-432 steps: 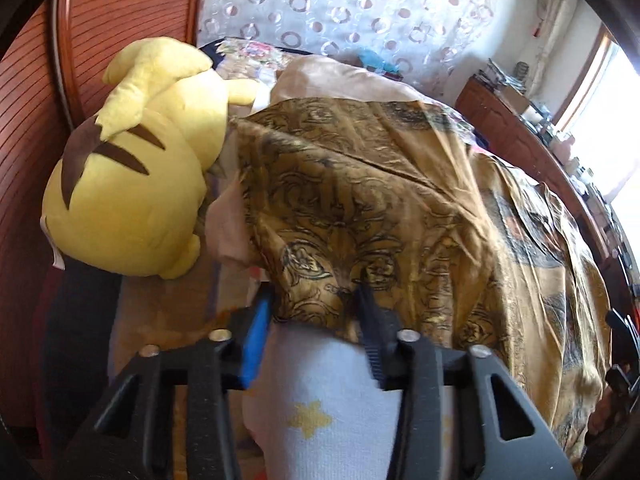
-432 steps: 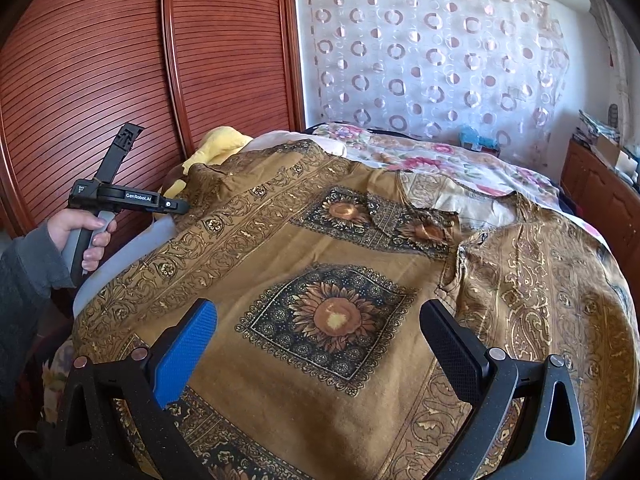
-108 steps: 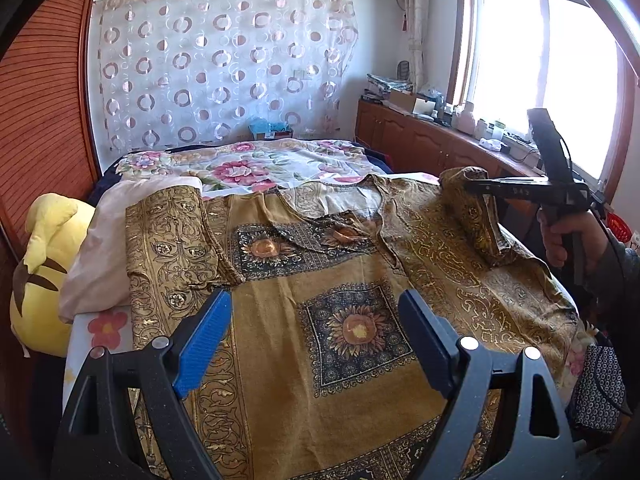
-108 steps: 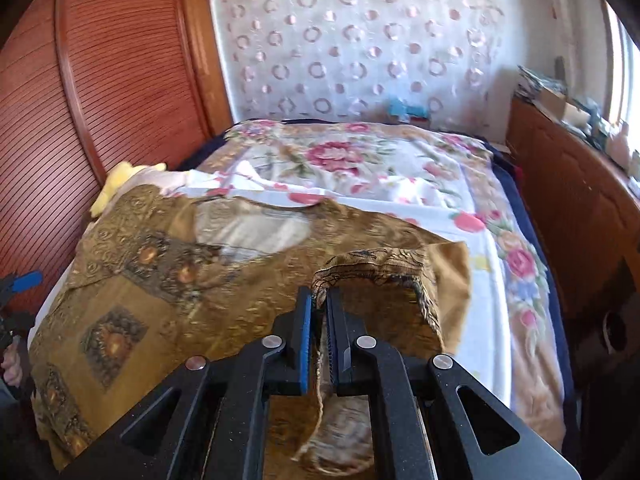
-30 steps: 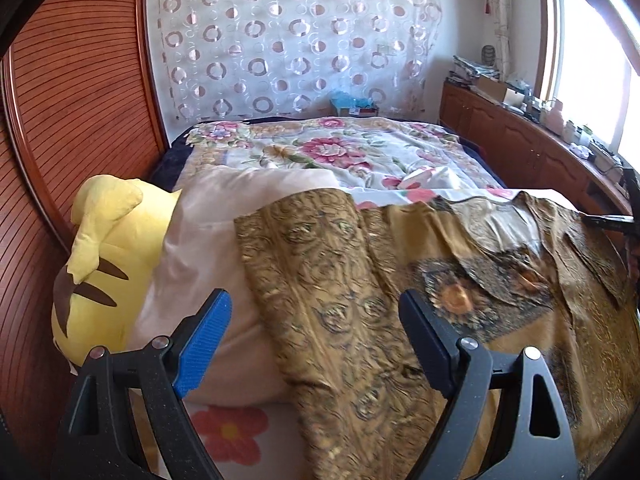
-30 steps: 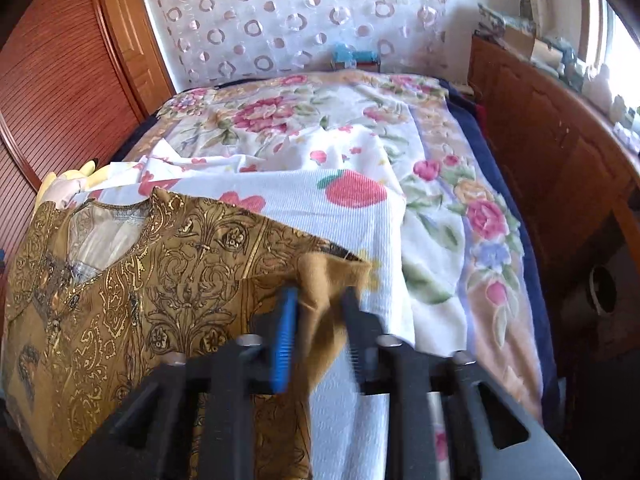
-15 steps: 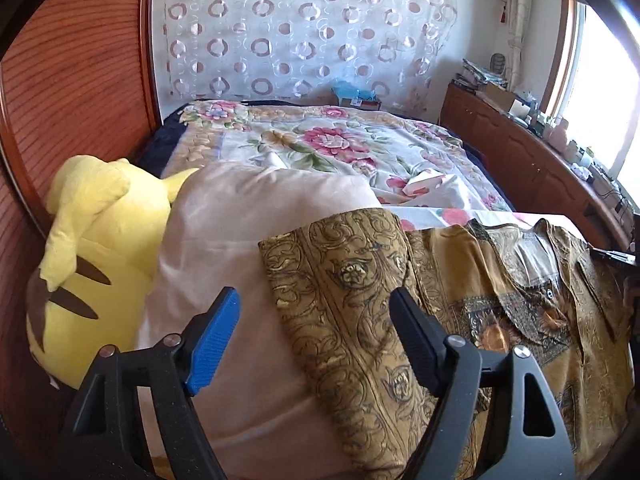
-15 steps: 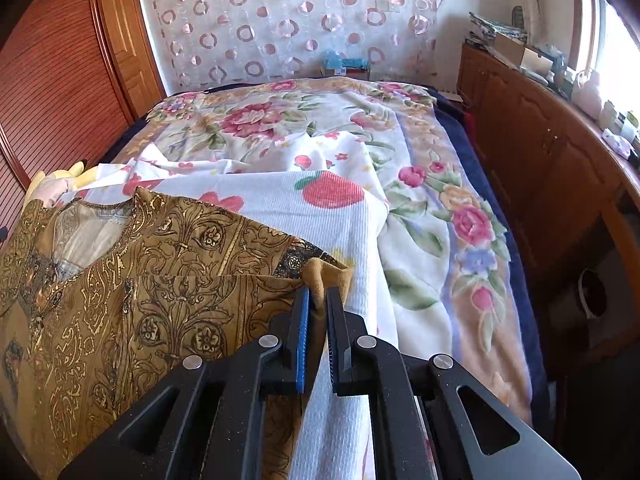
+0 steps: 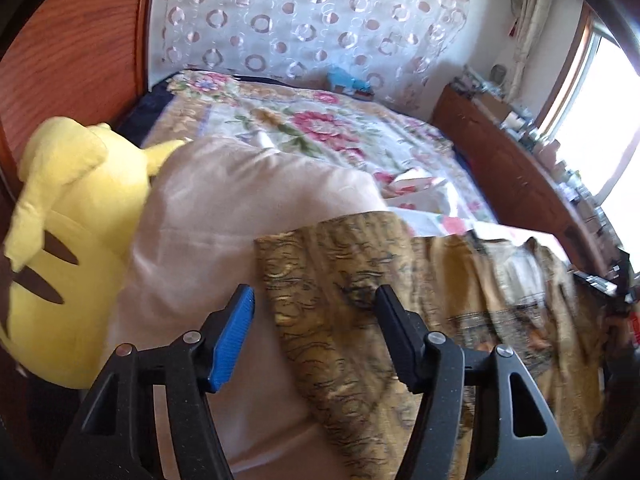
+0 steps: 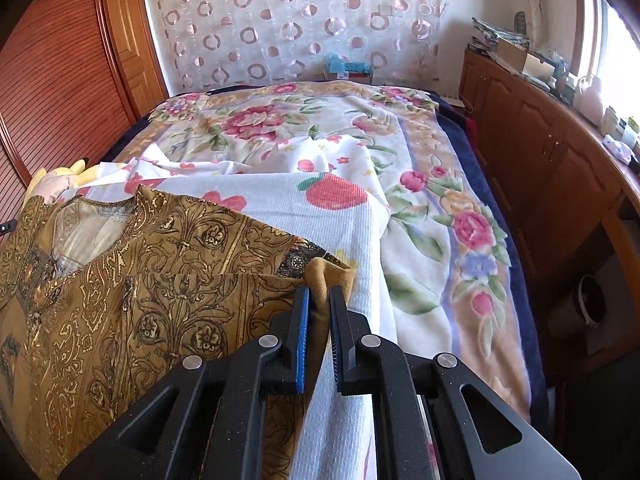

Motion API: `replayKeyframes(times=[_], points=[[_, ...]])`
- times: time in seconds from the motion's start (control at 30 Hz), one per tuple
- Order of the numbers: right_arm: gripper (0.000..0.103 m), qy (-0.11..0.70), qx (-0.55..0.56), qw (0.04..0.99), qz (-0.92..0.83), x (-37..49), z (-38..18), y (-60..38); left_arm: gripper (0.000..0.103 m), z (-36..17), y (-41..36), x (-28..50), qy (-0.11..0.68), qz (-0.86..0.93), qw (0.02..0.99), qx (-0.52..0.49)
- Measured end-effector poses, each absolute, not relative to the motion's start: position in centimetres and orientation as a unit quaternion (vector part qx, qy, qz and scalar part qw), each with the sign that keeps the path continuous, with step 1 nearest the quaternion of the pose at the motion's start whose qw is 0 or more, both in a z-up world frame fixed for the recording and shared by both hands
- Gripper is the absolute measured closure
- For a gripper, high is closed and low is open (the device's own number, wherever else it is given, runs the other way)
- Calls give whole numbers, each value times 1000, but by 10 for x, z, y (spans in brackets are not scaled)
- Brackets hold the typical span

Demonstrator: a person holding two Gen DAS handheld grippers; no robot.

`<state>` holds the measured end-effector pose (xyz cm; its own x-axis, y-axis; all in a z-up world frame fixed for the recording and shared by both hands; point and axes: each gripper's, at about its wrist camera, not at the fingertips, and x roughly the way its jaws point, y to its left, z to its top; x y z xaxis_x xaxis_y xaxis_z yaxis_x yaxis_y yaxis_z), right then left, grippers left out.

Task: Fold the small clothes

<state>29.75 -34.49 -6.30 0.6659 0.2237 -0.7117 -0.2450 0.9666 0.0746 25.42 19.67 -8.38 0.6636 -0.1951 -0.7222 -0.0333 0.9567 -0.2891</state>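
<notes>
The brown-and-gold patterned cloth garment (image 10: 132,300) lies spread across the near end of the bed (image 10: 440,240), its neckline open towards the far side and its ornate scrollwork facing up. In the right wrist view, one plain mustard corner of it stands up between the jaws of the right gripper (image 10: 319,300), and those jaws are nearly together, clamped on that fold of fabric. Just beyond the pinch, a white ribbed towel with red fruit prints (image 10: 320,208) sits under the garment's edge, touching it.

Over to the left wrist view, a little blurred: the left gripper (image 9: 314,306) hangs above the garment's other side, where a folded sleeve or side panel (image 9: 340,280) drapes over a pale pink cushion (image 9: 224,216). Its jaws stand apart and have just been closing; the cloth's edge lies in the gap between them, but the blue pad (image 9: 232,340) and the black one are clear of the fabric, pressing on nothing.

Beside the cushion, touching it on the left, slumps a yellow plush toy with brown stripes (image 9: 68,232). Behind all this stretches a cream bedspread printed with pink flowers (image 10: 280,120). A sheer white curtain with pink ring patterns (image 10: 300,20) covers the far wall, a reddish wooden slatted wardrobe (image 10: 60,80) stands along the left, and a low wooden cabinet (image 10: 540,140) runs along the right under a bright window.
</notes>
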Motion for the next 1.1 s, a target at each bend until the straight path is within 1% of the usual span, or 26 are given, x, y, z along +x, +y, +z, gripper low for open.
replayKeyframes(times=[0.03,0.1,0.2,0.27,0.3,0.33,0.37,0.43,0.53,0.77,0.93,1.1], points=[[93,387,-15,913,127,297,-63,-344,44,-84,195,255,409,-47,900,-142],[93,385,-16,914,126,297,-64,-343,45,-85,192,257,413,-44,898,-143],[93,383,-19,915,125,296,-64,-342,54,-88,191,259,419,-44,895,-149],[93,383,-22,915,124,295,-64,-342,75,-87,189,258,418,-50,894,-151],[93,383,-26,915,124,295,-64,-341,82,-85,187,257,414,-57,896,-149],[93,383,-31,915,124,295,-63,-339,92,-83,184,255,409,-64,898,-145],[97,385,-39,913,126,295,-63,-338,94,-80,181,251,405,-68,901,-138],[99,391,-58,909,131,295,-60,-333,97,-72,173,245,395,-66,909,-116],[100,393,-67,907,132,293,-57,-328,98,-57,166,233,372,-67,920,-101],[101,330,-45,930,157,251,-23,-318,98,-22,143,189,318,-88,940,-82],[101,304,-33,934,187,200,-7,-307,98,-20,119,146,305,-110,943,-70],[101,286,-29,934,214,138,-8,-306,98,-25,115,105,300,-110,946,-55]])
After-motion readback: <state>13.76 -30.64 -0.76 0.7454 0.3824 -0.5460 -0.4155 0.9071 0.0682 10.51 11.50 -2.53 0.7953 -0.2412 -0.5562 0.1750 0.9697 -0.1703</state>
